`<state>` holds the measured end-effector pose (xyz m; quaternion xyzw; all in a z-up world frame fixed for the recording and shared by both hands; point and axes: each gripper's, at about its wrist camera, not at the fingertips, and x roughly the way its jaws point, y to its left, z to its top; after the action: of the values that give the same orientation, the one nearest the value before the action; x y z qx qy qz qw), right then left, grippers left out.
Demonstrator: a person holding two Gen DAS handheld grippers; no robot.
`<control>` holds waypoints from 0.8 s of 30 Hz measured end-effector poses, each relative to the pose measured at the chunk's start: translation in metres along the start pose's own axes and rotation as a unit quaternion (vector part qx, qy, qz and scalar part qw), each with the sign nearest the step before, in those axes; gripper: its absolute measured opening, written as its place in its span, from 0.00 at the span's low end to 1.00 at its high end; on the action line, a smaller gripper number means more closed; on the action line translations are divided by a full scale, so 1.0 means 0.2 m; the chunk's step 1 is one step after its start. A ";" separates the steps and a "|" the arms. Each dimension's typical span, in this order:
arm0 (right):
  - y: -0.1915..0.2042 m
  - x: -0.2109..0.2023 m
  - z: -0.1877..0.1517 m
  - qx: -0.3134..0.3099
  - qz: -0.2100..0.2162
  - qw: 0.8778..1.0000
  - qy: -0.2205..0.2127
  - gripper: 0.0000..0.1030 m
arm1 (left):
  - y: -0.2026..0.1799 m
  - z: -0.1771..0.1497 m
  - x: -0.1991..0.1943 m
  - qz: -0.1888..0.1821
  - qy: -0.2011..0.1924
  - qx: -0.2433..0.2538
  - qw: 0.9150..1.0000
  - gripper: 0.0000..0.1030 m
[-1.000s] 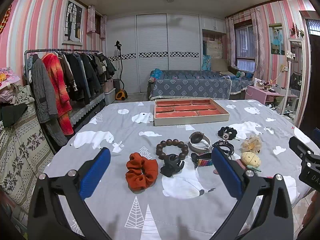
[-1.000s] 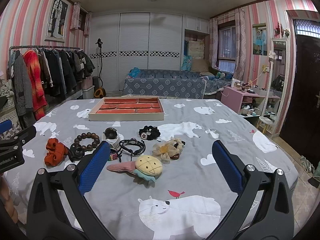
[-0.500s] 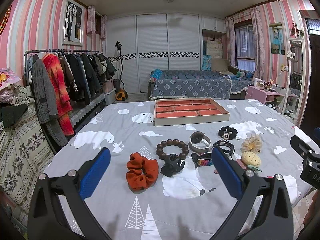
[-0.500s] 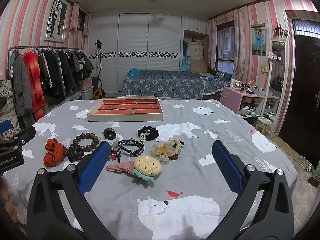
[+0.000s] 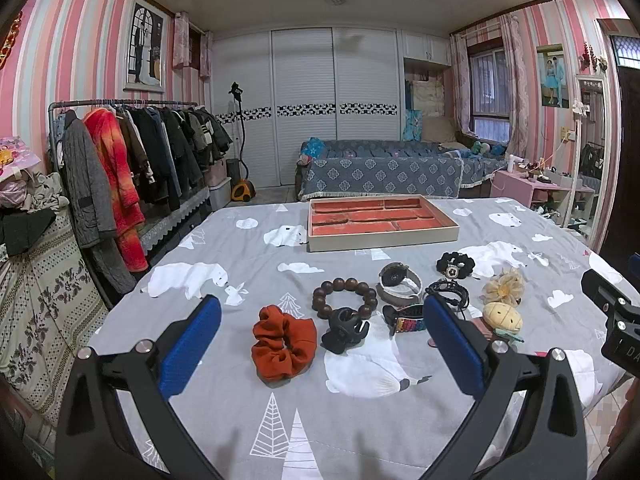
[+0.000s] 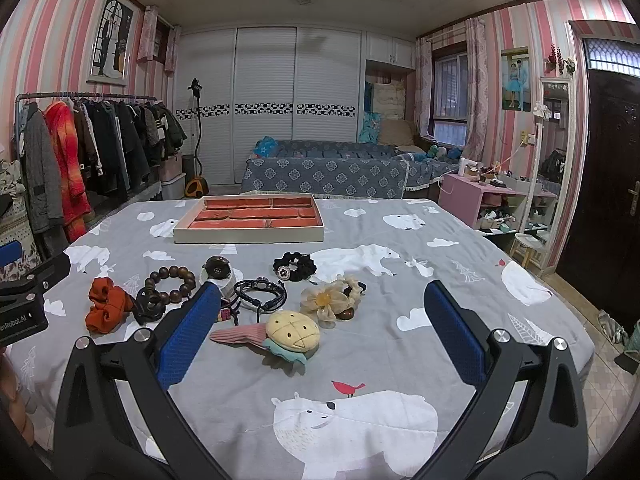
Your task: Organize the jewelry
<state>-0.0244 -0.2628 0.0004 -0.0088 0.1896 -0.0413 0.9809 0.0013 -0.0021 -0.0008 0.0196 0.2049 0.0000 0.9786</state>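
Both tools spread wide, holding nothing, hovering over the desk (image 5: 224, 412) with its grey bear-print cloth. Left tool (image 5: 320, 344) sits above the orange scrunchie (image 5: 283, 341); black claw clip (image 5: 343, 329) just beside it at 3 o'clock, wooden bead bracelet (image 5: 345, 296) at 1 o'clock, touching the clip. Right tool (image 6: 320, 332) is over the plush hair clip (image 6: 292, 331); cream flower hair tie (image 6: 330, 300) at 1 o'clock of it. Red-lined tray (image 6: 248, 234) at 12 o'clock, well apart, nothing in its compartments.
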 end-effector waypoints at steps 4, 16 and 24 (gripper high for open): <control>0.00 0.00 0.00 0.001 0.000 1.000 0.000 0.96 | 0.00 0.00 0.00 0.001 -0.001 0.000 1.000 0.96; 0.00 0.00 0.00 0.000 0.000 1.000 0.000 0.96 | 0.00 0.00 0.00 0.001 -0.001 0.002 1.000 0.96; -0.01 0.00 0.00 0.001 0.000 1.000 0.000 0.96 | 0.00 0.00 0.00 0.002 -0.001 0.003 1.000 0.96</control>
<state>-0.0244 -0.2640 -0.0001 -0.0081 0.1895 -0.0417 0.9810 0.0019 -0.0021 -0.0005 0.0226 0.2034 0.0009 0.9788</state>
